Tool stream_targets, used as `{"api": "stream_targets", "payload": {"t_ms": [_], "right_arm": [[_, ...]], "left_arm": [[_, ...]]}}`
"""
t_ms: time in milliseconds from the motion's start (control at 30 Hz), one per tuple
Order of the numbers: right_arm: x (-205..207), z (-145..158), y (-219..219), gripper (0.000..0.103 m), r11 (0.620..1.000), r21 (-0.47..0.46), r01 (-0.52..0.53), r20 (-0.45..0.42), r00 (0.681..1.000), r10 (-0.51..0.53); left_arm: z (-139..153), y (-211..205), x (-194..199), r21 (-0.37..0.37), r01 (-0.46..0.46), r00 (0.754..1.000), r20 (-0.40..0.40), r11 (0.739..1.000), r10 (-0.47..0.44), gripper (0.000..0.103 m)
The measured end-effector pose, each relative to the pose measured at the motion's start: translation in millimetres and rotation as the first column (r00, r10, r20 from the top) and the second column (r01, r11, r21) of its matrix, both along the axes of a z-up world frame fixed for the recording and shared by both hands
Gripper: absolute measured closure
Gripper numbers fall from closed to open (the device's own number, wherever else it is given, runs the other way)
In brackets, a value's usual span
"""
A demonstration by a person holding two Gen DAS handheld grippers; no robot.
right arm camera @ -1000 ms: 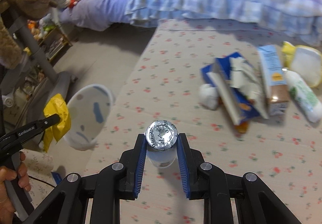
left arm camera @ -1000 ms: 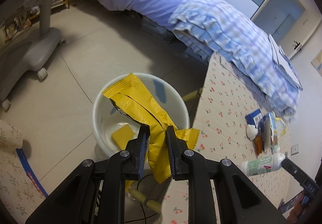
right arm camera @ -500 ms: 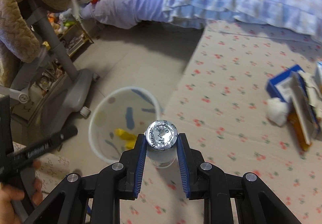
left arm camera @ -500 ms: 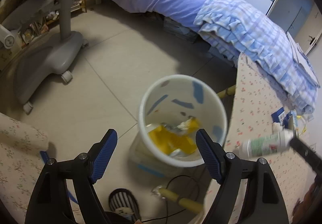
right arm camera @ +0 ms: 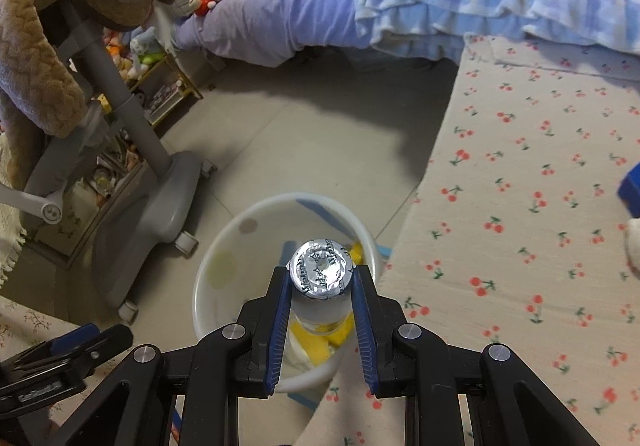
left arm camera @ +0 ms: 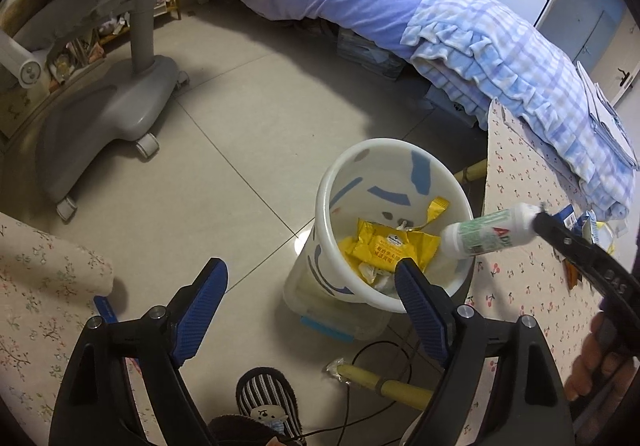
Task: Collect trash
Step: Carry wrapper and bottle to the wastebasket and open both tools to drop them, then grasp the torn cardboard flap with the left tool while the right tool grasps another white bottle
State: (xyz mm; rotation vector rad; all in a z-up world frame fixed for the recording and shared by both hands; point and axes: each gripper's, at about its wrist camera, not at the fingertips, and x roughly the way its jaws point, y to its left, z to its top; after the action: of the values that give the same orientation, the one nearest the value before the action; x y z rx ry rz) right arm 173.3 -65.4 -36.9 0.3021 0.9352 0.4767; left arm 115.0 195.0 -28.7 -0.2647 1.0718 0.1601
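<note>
The right gripper (right arm camera: pixel 322 298) is clamped on a small white drink bottle (right arm camera: pixel 322 273), its blue pads pressing the bottle's sides just below the foil-sealed top. In the right wrist view that crinkled foil cap faces the camera, so the bottle's long axis runs away along the fingers, base pointing forward and down. From the left wrist view the same bottle (left arm camera: pixel 486 232) lies nearly level with a slight tilt: its foil end sits in the black jaws at the right, a little higher, and its rounded base points left, out over the rim of the white bin (left arm camera: pixel 362 296).

The left gripper (left arm camera: pixel 310 304) holds nothing; its jaws are opening, already wide apart, with bare floor and the bin's near wall showing between the blue pads (left arm camera: pixel 202 306).

Inside the bin lies a yellow wrapper (left arm camera: pixel 390 248) among other crumpled scraps. The bin stands on the tiled floor just beside the edge of the cherry-print table (right arm camera: pixel 520 246). Further out stand a grey wheeled chair base (left arm camera: pixel 104 113) and a bed with a blue checked blanket (left arm camera: pixel 500 57). A striped slipper (left arm camera: pixel 266 396) shows at the bottom edge below the left gripper
</note>
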Motion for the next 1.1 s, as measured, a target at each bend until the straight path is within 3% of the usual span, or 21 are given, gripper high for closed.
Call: {"api": "stream_targets", "payload": {"t_ms": [67,100,133,200,233,533,1100], "right_arm": [[1,-6,3,0.074,1.000,0.007,-0.010,-0.013,1.000,0.010],[2,-8,3,0.067,1.000,0.010,-0.011,-0.024,1.000,0.011],[3,-10,1,0.052,1.000,0.007,-0.004,-0.040,0.999,0.005],[1,-9,-3,0.035,1.000,0.001,0.016,-0.042,0.999,-0.016],[-1,-6,-7,0.033,1.000,-0.007,0.021,-0.031,0.999,-0.022],[-20,16,-44,0.018,0.987,-0.143,0.067,0.019,0.998,-0.065],[-59,51,-187,0.014,0.948,-0.192,0.256,0.035,0.967,-0.254]], "left_arm": [[0,-3,0,0.009,0.006,1.000,0.002,1.000,-0.006,0.015],[0,-5,0,0.014,0.009,1.000,0.000,1.000,-0.009,0.014],[0,-6,0,0.015,0.011,1.000,-0.001,1.000,-0.011,0.014],[-1,-9,-1,0.017,0.019,1.000,-0.006,1.000,-0.018,0.009],[-1,-10,-2,0.018,0.022,1.000,-0.007,1.000,-0.022,0.009],[5,-30,-1,-0.006,0.044,0.999,0.001,0.999,-0.044,0.006],[13,-128,18,-0.011,0.159,0.987,-0.009,0.987,-0.159,0.005]]}}
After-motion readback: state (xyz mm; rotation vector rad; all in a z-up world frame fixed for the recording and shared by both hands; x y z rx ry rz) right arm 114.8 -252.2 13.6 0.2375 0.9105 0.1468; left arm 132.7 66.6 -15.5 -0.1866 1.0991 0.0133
